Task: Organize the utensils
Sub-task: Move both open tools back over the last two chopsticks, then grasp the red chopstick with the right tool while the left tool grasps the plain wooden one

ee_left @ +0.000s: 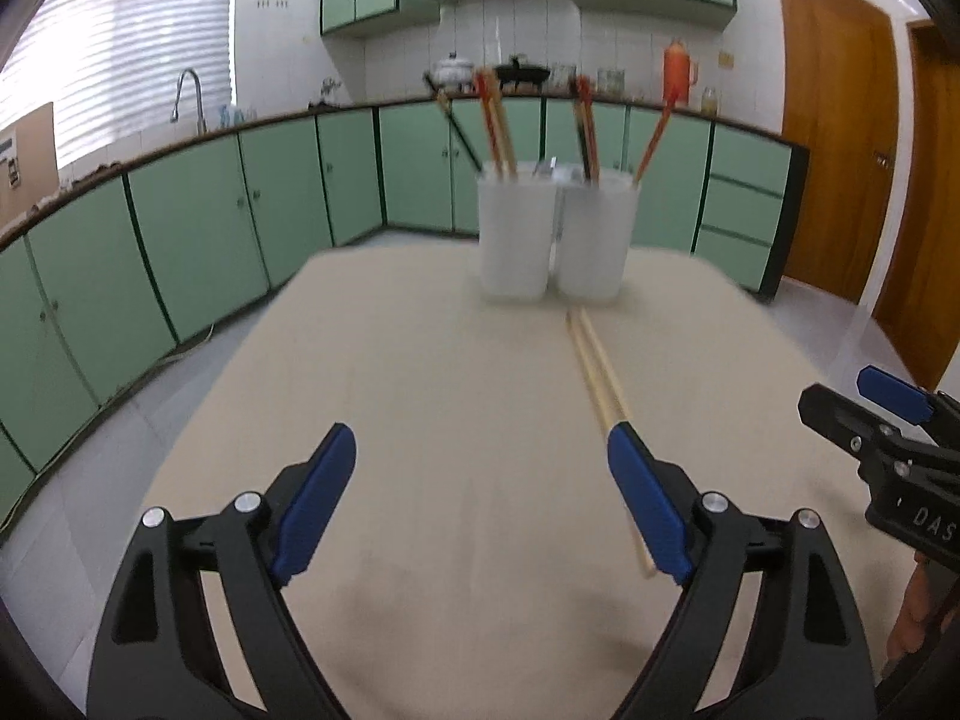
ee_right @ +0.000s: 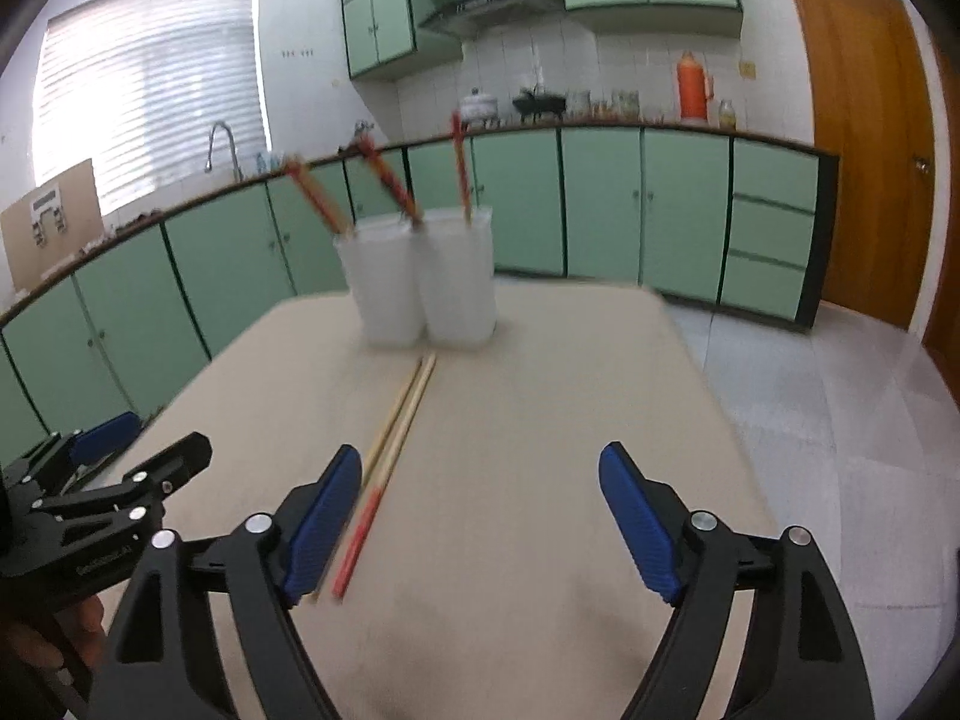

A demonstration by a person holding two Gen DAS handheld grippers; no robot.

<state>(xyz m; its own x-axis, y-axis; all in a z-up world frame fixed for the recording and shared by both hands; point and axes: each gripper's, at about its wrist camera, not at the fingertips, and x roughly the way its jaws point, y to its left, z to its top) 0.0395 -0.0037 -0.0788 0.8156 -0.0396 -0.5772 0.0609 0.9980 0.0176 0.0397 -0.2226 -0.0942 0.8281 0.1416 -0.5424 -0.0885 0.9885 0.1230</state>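
Two claws are held low over a beige bench (ee_left: 420,360) in a kitchen lined with green cabinets (ee_left: 198,222). The left claw (ee_left: 480,498) is seen released, its blue pads (ee_left: 318,510) spread wide with nothing between them; the right claw (ee_right: 480,516) is likewise released and empty. No earlier frame is given.

A pair of chopsticks (ee_left: 591,369) is laid flat on the bench, running from the centre of the left wrist view down toward the lower right, where its near end is hidden behind the claw's right-hand pad. In the right wrist view the same pair (ee_right: 399,414) is seen left of centre, its red-tipped end passing just beside the claw's left-hand pad.

Two white cups (ee_left: 555,234) are stood side by side, touching, at the far end of the bench, in the upper middle of both views. More chopsticks (ee_left: 498,120) are leaned inside each cup. The far end of the loose pair is found just in front of the cups.
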